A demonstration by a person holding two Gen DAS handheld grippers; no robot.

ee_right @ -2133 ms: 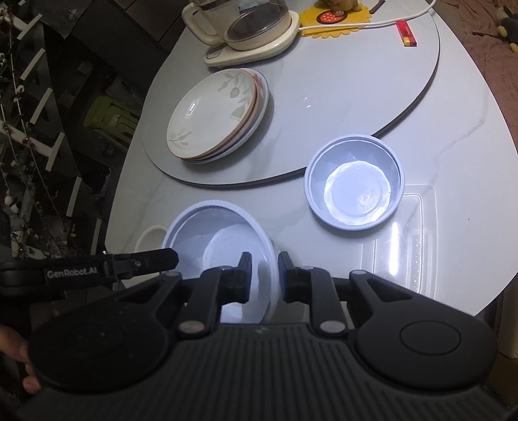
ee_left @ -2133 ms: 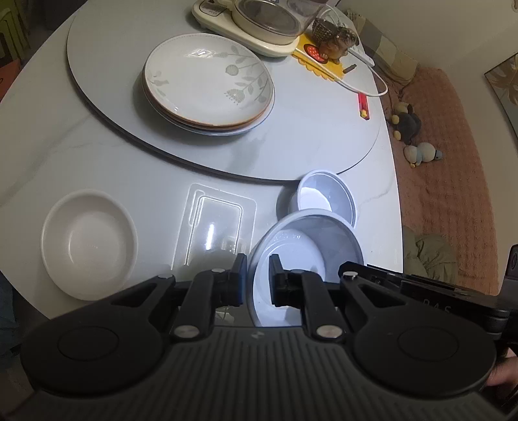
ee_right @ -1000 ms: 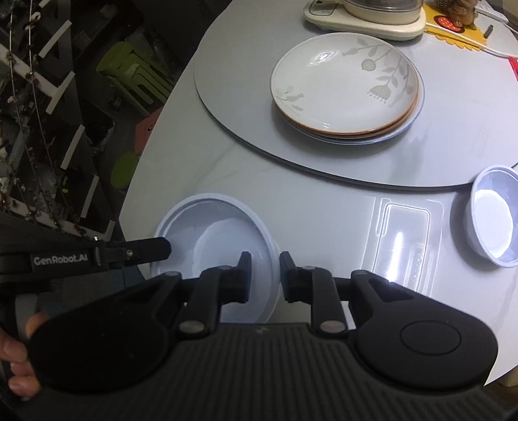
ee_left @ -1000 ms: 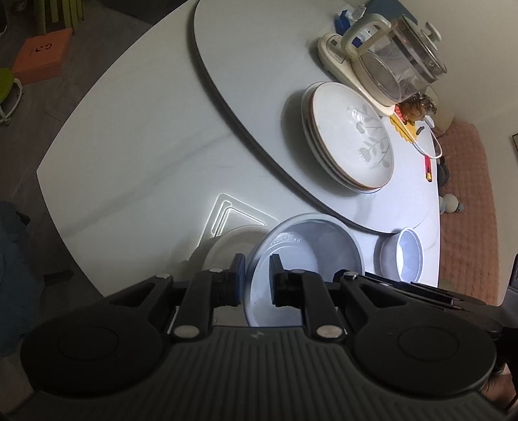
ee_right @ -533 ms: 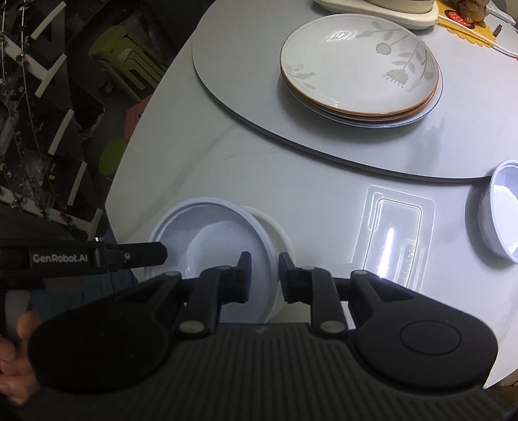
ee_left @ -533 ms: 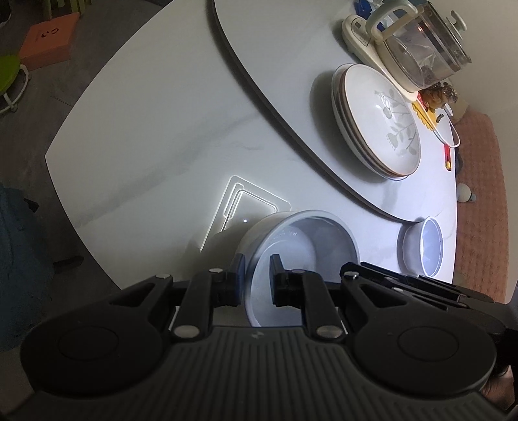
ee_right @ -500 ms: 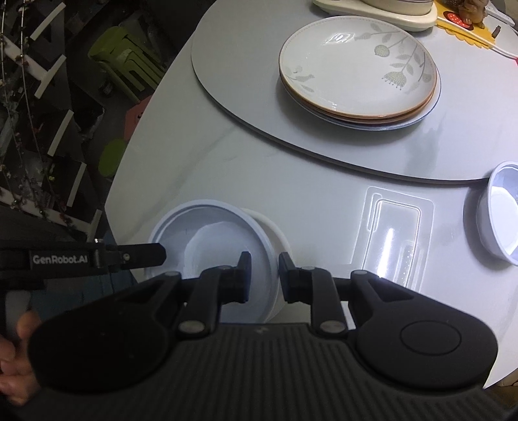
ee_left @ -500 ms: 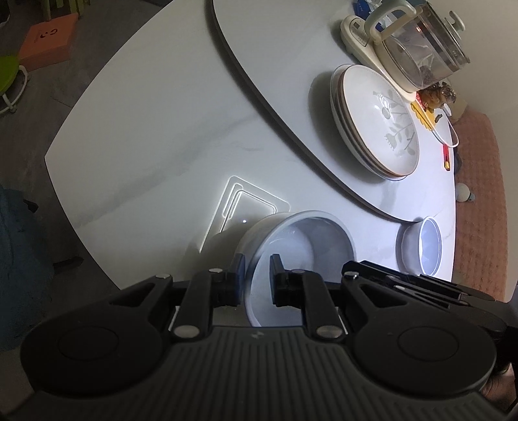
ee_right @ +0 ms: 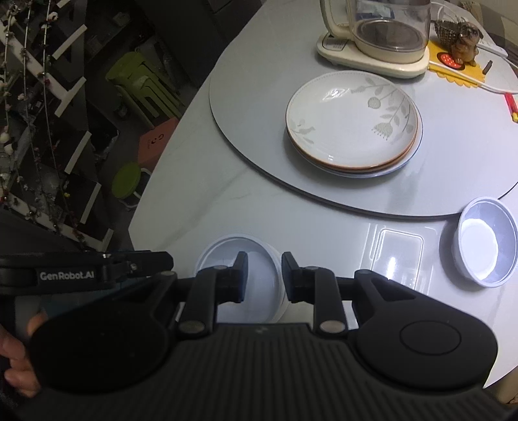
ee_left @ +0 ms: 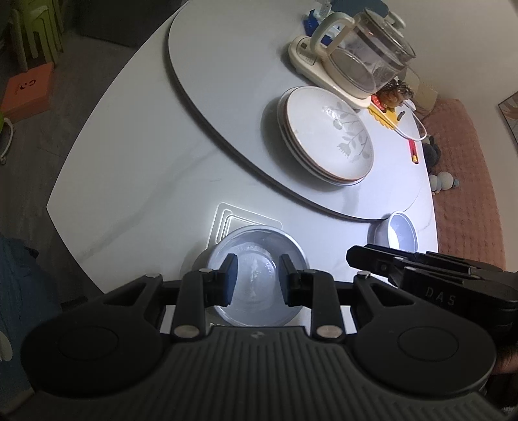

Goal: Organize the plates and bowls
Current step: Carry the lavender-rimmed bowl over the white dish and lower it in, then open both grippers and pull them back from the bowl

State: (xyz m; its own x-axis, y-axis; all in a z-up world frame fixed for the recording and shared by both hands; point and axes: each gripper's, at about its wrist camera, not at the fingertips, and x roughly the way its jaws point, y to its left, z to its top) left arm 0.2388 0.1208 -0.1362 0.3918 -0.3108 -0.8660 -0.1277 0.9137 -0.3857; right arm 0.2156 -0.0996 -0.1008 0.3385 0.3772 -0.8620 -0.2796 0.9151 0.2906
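A large pale-blue bowl (ee_left: 255, 285) (ee_right: 226, 251) rests nested inside a white bowl near the table's front edge. My left gripper (ee_left: 257, 262) hovers just above it, and its jaws are opening with nothing pressed between them. Above the same bowl's right side my right gripper (ee_right: 264, 262) is also opening and holds nothing. A small pale bowl (ee_left: 399, 231) (ee_right: 482, 246) stands to the right on the table. Floral plates (ee_left: 327, 132) (ee_right: 351, 123) are stacked on the round turntable (ee_left: 226, 81).
A clear plastic tray (ee_right: 399, 256) (ee_left: 226, 213) lies flat between the two bowls. A glass kettle on a cream base (ee_left: 365, 61) (ee_right: 388, 26), a yellow mat and a white cable sit at the back. The table edge runs close on the left.
Both grippers have let go of the large bowl, which now sits in the white bowl. Their jaws have parted and both have lifted a little.
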